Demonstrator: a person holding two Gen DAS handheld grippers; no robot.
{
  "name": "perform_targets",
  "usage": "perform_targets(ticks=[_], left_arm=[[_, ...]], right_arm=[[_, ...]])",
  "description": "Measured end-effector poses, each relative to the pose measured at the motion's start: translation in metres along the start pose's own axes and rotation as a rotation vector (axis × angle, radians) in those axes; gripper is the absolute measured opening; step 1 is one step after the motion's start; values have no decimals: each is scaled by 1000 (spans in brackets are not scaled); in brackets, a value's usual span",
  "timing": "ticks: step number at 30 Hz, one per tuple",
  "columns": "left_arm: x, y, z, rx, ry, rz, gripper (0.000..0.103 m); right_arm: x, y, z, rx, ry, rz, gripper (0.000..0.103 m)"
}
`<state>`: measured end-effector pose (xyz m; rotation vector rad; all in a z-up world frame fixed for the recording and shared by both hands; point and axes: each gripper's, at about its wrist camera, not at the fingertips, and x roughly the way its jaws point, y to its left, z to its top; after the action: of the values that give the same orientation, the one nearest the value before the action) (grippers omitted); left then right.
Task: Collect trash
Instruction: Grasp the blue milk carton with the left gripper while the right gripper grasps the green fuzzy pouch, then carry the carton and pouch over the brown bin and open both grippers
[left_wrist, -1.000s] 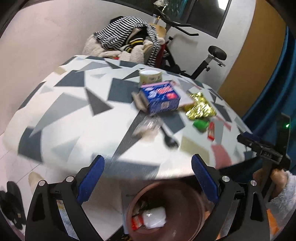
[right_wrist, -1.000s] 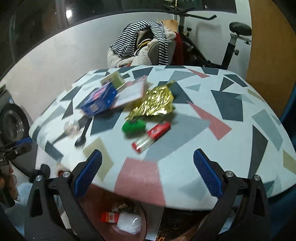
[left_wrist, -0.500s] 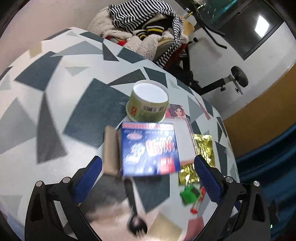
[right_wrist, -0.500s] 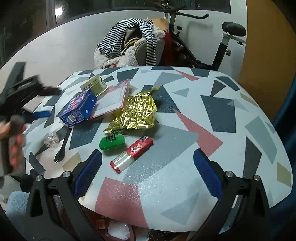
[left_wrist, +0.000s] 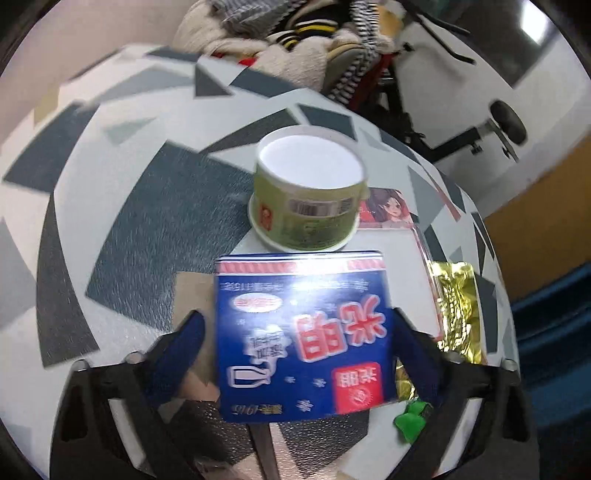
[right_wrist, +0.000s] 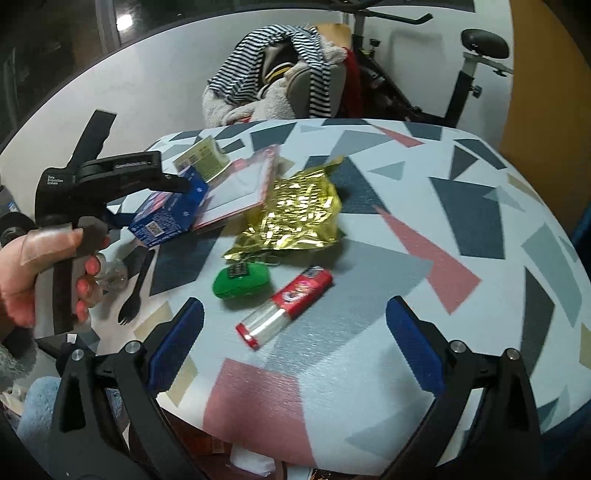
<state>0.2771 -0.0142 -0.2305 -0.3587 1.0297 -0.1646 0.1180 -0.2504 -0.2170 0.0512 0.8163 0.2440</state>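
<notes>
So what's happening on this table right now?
A person is clearing trash off the patterned table. The left gripper has just been closing around the blue carton; whether its fingers press on it is unclear. The right gripper hovers open near the red wrapper.

Lived-in home room, cluttered.
Exercise bike (right_wrist: 476, 70) against the white wall, chair (right_wrist: 314, 85) heaped with striped and fleecy clothes (right_wrist: 266, 62), snack litter strewn over a table (right_wrist: 461, 229) in a triangle-patterned cloth.
</notes>
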Motion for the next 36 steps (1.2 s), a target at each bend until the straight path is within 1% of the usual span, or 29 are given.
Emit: perform_targets(ticks=[2,4,8,10,12,13,16,17,18,21,24,26,28,31,36], left_arm=[[-8,-7,0,74,-25,27,79],[-19,-11,1,114,-52,10,79],[-50,-13,4,142,-104,-57,79],[-62,-16,3,165,-124,-70,79],[-76,-17,0,191,-141,-82,79],[-81,-17,-1,195,-147,-91,79],[-101,-12,-7,198,-175,-121,79],[-108,-10,-11,202,-189,-124,79],[-114,-8,-14,209,-202,-125,79],[-129,-1,-25,227,-234,-124,79],[-144,7,-39,243,-263,-119,79],[-154,12,-48,246,-282,-122,79],[-161,16,-56,250,-292,-124,79],[-170,18,-68,264,-302,-128,79],[-183,11,-93,329,-310,-121,79]], right_arm=[[5,5,1,-21,5,8,97],[11,13,3,-50,12,20,91],[27,22,12,-75,42,50,77],[38,27,17,-81,70,62,71],[49,32,19,-83,104,61,62],[54,34,20,-84,124,59,60],[64,39,21,-88,145,52,58],[66,40,22,-88,154,50,54],[67,41,21,-89,160,50,49],[67,44,19,-107,163,57,46],[58,47,17,-127,144,70,44],[44,48,18,-119,108,115,44],[30,47,22,-112,70,141,44],[11,45,29,-90,16,158,44],[-24,45,39,-77,-65,166,44]])
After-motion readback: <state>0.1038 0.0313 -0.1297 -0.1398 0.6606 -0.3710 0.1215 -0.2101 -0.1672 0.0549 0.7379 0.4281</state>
